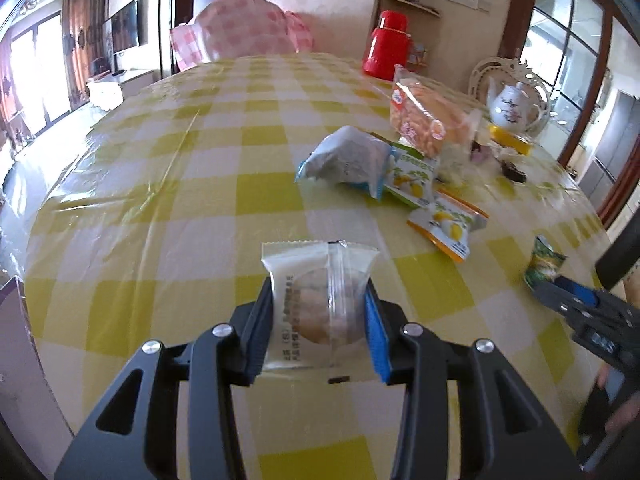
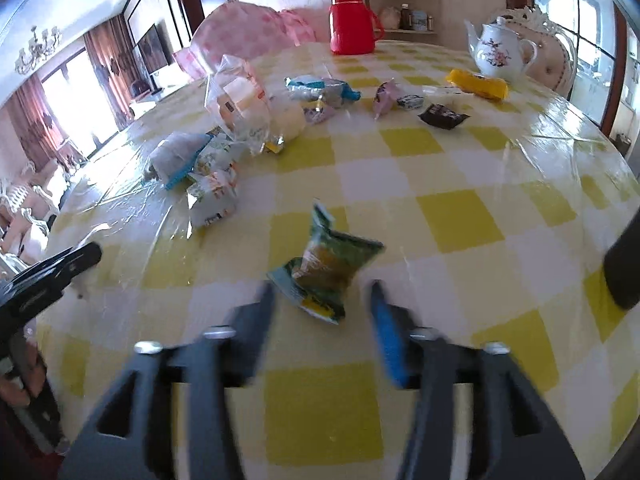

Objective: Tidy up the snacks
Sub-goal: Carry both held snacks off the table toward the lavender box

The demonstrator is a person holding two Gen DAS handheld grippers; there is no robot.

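Note:
In the left wrist view, my left gripper (image 1: 319,286) is shut on a white-wrapped round pastry packet (image 1: 308,260), held upright just above the yellow checked tablecloth (image 1: 168,184). The pads press both its sides. A small green snack packet (image 2: 328,268) lies crumpled on the cloth in the right wrist view. My right gripper (image 2: 321,287) stands open around its near end, fingers blurred and apart from it. The same green packet (image 1: 544,266) shows at the right of the left wrist view, with the right gripper's fingertips (image 1: 560,292) beside it.
A heap of snack packets (image 2: 212,160) and a clear bag of biscuits (image 2: 240,100) lie at centre-left of the table. Behind them stand a red flask (image 2: 352,20) and a white teapot (image 2: 502,50), near a yellow packet (image 2: 478,82) and a dark packet (image 2: 442,116).

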